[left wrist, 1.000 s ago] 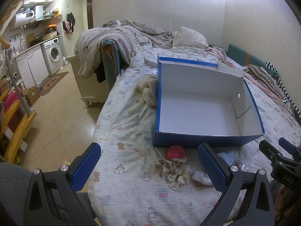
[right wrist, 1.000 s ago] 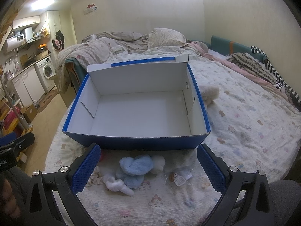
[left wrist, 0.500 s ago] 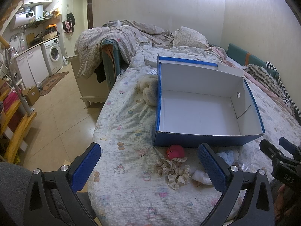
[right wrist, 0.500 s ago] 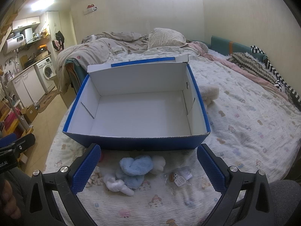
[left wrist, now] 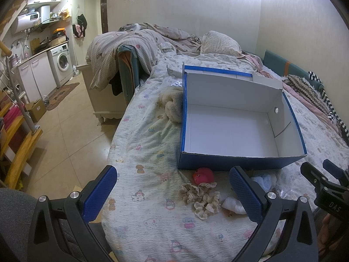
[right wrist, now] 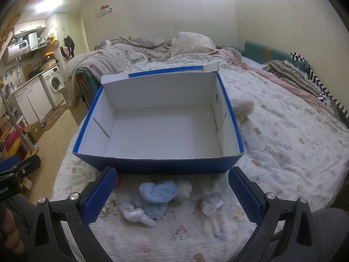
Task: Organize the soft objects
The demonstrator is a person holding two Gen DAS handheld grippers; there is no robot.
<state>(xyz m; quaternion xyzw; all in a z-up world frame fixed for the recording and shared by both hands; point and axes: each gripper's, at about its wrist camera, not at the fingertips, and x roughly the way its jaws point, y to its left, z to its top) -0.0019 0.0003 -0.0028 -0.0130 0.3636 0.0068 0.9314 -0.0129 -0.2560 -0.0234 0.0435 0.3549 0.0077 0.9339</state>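
An empty blue box (left wrist: 240,164) (right wrist: 157,166) with a white inside sits on the bed. In front of it lie a red plush ball (left wrist: 204,175), beige scrunchies (left wrist: 199,197), a white sock (left wrist: 232,203) (right wrist: 137,215), a light blue fluffy bundle (right wrist: 158,194) and a small clear packet (right wrist: 207,204). A cream fluffy item (left wrist: 173,106) (right wrist: 243,107) rests against the box's side. My left gripper (left wrist: 173,193) is open above the scrunchies. My right gripper (right wrist: 172,196) is open around the blue bundle, held above it. Both hold nothing.
The bed's left edge (left wrist: 115,144) drops to a tiled floor (left wrist: 59,135). Rumpled quilts and a pillow (left wrist: 220,43) lie at the far end, knit clothing (right wrist: 290,77) along the right wall. A washing machine (left wrist: 61,63) stands at the far left.
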